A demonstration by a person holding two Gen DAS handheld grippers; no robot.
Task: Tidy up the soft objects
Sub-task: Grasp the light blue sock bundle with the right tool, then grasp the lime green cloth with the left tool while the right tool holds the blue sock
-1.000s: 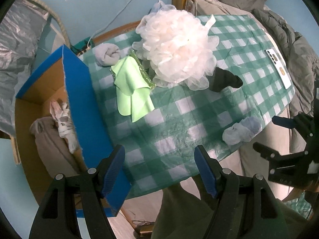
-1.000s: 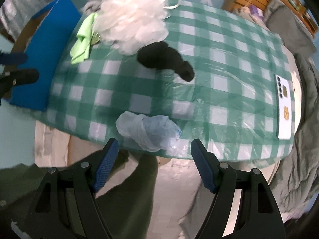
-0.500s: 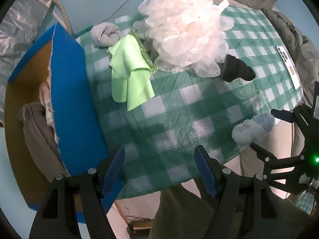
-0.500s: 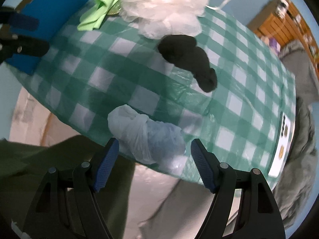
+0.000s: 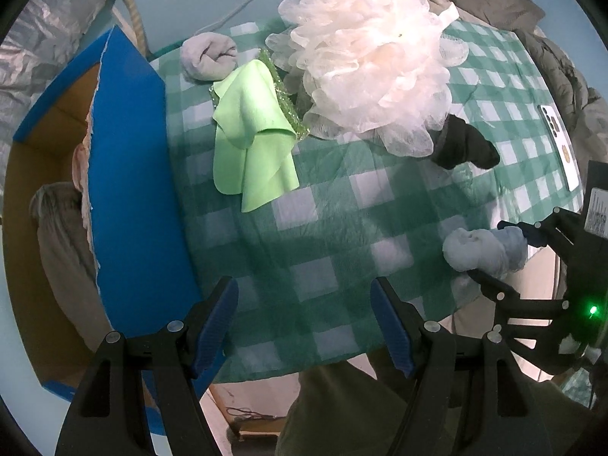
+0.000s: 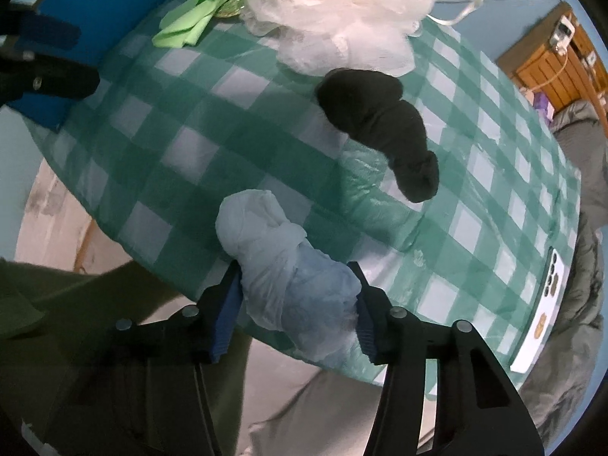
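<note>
A pale blue-white knotted bundle lies at the near edge of the green checked table. My right gripper has its blue pads on both sides of the bundle, touching it; it also shows in the left wrist view. A rolled black sock, a big white mesh pouf, a lime green cloth and a rolled grey sock lie further back. My left gripper is open and empty above the table's near left edge.
A blue cardboard box stands left of the table with grey and white cloth inside. A white phone lies at the table's right edge. Grey bedding is piled beyond the right side.
My right gripper has moved forward and narrowed around the pale bundle. My left gripper has shifted a little forward over the table, still open.
</note>
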